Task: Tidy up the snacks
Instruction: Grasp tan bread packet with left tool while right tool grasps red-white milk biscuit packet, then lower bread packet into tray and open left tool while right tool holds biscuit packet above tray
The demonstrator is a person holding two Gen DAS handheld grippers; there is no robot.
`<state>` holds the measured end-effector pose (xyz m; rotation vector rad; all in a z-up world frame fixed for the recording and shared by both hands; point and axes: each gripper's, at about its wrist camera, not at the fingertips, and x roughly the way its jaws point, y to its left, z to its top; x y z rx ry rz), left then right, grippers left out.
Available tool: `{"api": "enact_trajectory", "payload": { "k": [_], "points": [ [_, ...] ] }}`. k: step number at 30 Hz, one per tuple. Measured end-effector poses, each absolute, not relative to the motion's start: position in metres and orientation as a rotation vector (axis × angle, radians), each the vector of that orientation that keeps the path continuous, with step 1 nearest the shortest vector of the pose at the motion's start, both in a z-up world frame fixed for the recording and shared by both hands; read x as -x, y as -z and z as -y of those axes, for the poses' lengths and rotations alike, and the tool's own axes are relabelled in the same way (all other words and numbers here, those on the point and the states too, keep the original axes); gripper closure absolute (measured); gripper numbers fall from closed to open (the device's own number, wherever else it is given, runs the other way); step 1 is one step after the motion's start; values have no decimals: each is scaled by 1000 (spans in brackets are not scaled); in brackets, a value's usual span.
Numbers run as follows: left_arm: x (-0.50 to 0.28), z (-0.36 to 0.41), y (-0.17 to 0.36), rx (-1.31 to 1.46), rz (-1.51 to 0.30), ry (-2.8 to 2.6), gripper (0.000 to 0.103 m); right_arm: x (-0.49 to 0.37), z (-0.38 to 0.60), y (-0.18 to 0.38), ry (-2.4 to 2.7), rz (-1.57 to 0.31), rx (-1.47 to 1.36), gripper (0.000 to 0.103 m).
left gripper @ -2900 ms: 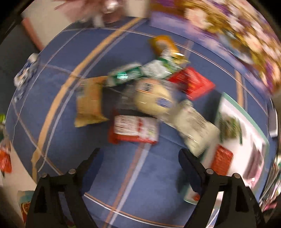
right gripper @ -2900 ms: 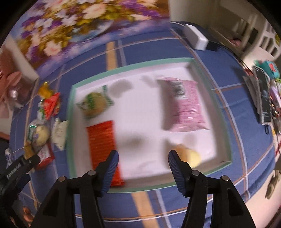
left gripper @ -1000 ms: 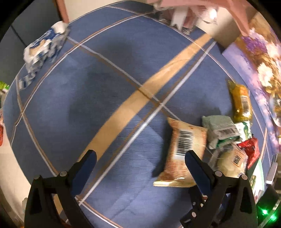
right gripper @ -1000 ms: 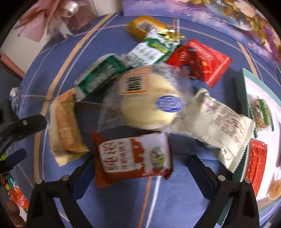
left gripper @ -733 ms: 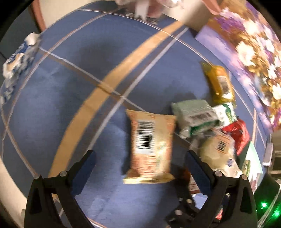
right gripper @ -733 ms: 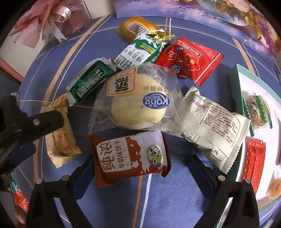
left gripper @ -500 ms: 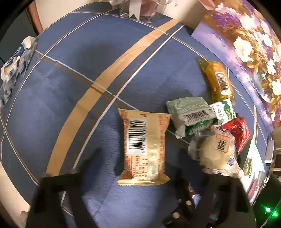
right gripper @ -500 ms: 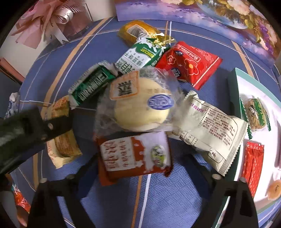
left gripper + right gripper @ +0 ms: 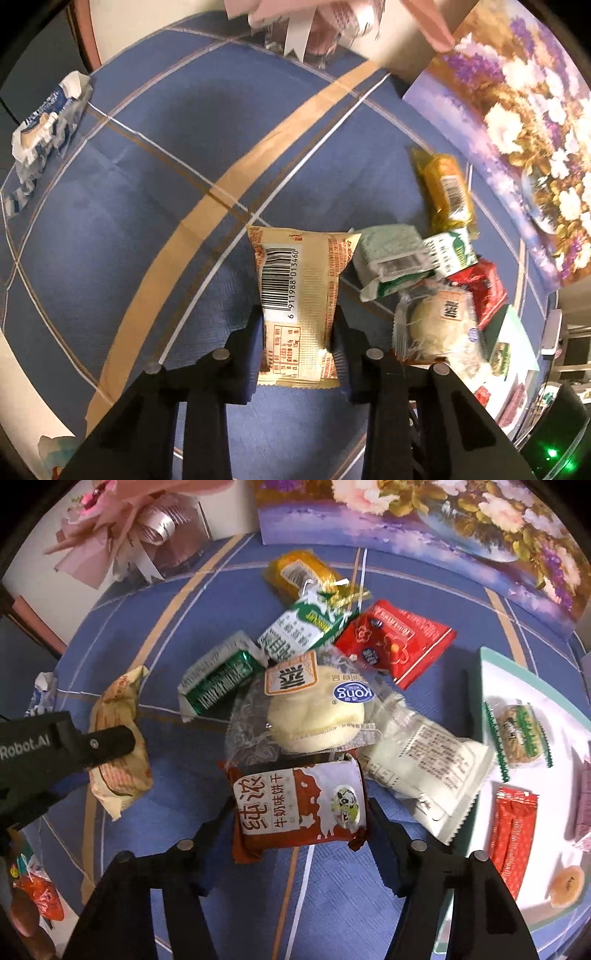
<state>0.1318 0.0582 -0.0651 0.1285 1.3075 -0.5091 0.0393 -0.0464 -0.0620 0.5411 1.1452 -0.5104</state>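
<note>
Snack pile (image 9: 314, 709) beside tray (image 9: 480, 672), both grippers clamping packets

The tan barcoded snack packet (image 9: 297, 306) lies flat on the blue tablecloth (image 9: 155, 206), left of the snack pile, pinched at its sides. In the pile, the red-and-white biscuit packet (image 9: 299, 808) sits just below the clear-wrapped round bun (image 9: 314, 712), also squeezed at both ends. Right of the pile, the white tray (image 9: 554, 709) holds a long red packet (image 9: 511, 834) and a green-edged biscuit (image 9: 519, 731).

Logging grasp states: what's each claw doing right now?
Left claw: shut on the tan barcode snack packet.
Right claw: shut on the red-and-white biscuit packet.
</note>
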Motion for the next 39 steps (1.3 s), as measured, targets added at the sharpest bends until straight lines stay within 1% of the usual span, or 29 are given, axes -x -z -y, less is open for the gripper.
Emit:
{"api": "enact_trajectory", "payload": {
  "k": [9,15,18,28,39],
  "points": [
    [-124,-60,22,-77,-1282,551,68,-20,50,31,507,-1086,-533,35],
    [-116,-57,8,-75,-1261,561,68,-5,48,7,508,-1024,-542,35],
    [-114,-55,8,-69,-1257,562,68,3,52,-1,514,-1013,-555,35],
    [-99,-43,7,-70,-1253,562,68,28,80,0,573,-1003,-625,35],
    [-59,-4,3,-140,-1245,615,68,91,143,-3,720,-950,-756,35]
  ]
}}
